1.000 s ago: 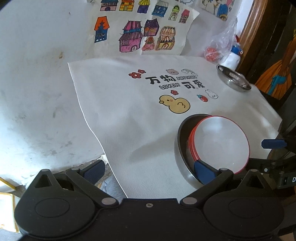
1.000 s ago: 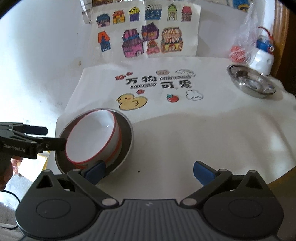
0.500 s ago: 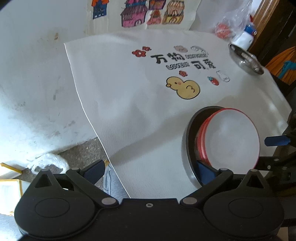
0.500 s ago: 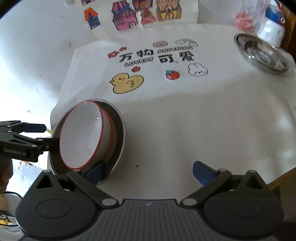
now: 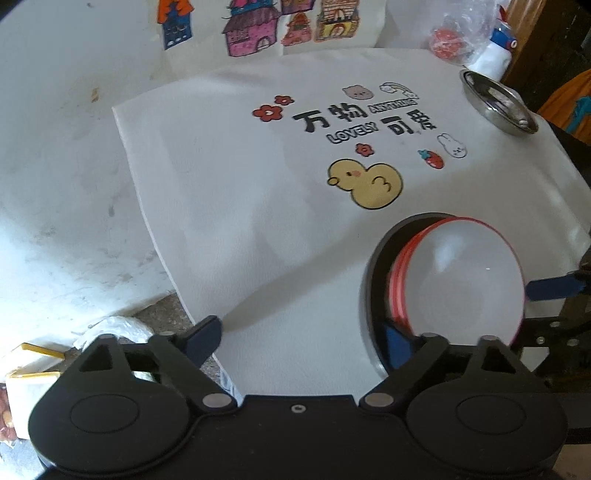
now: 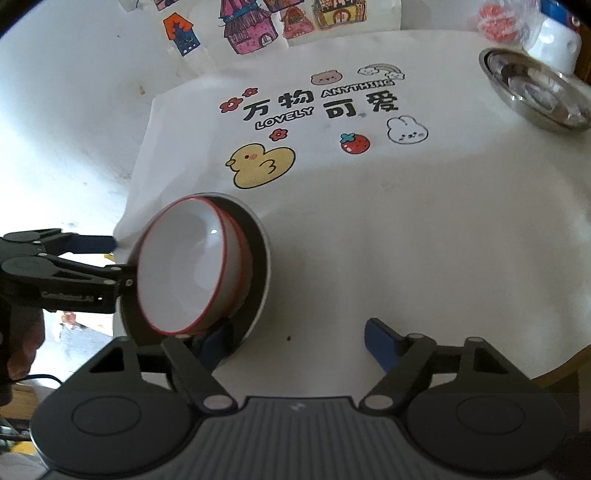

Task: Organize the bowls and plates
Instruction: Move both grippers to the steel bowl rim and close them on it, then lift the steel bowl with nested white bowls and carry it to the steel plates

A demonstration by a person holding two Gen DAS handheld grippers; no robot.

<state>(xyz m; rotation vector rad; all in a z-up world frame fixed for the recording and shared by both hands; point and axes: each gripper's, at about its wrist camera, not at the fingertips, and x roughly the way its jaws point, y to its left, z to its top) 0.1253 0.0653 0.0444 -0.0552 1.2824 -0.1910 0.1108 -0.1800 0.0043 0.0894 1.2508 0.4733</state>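
A white cloth [image 6: 388, 229] with a yellow duck [image 6: 260, 164] and cartoon words covers the table, and house drawings [image 6: 251, 26] lie at the back.

The left gripper [image 5: 299, 332] is spread wide; one finger [image 5: 395, 341] sits in the pan [image 5: 369, 280], at its near rim, and the other finger [image 5: 203, 332] is outside, so it pinches nothing. The right gripper [image 6: 295, 339] is spread wide too, with one finger [image 6: 218, 343] by the pan's near edge.

The dark pan sits near the front of the cloth, close to the cloth's left edge. Inside it are white bowls [image 6: 188, 266] with thin red rims, one in the other. They look tipped up on their side, not flat.

The bowls could slide or roll out if a finger bumps them, because they lean. The pan could slip off the table, since it is near the edge. The smooth bowls look slippery to pinch.

Far right, a shiny metal dish [image 6: 535, 92] waits alone, well apart from the pan.
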